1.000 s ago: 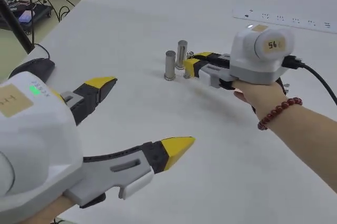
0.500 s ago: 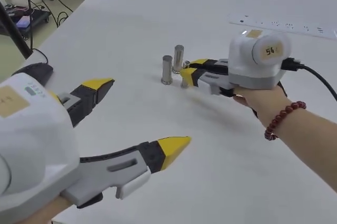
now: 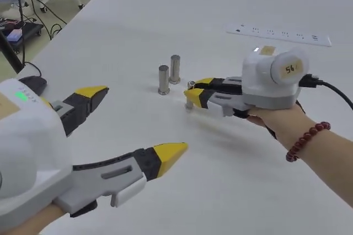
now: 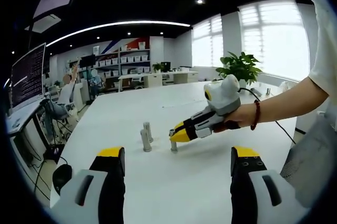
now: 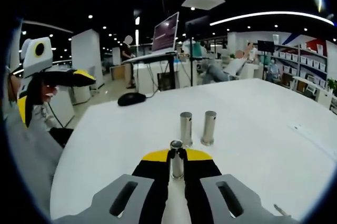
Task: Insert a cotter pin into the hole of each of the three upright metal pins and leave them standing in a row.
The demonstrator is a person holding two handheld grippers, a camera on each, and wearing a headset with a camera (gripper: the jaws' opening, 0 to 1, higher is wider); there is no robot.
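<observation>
Right tongs (image 5: 177, 156) clamped on an upright metal pin (image 5: 176, 165); left tongs (image 4: 178, 154) spread wide apart.
The gripped pin stands near the two other pins (image 3: 164, 79) but apart from them. Those two stand upright, just beside each other, on the white desk (image 3: 138, 25). In the head view the left tongs hover low in the foreground, well apart from all three pins.
</observation>
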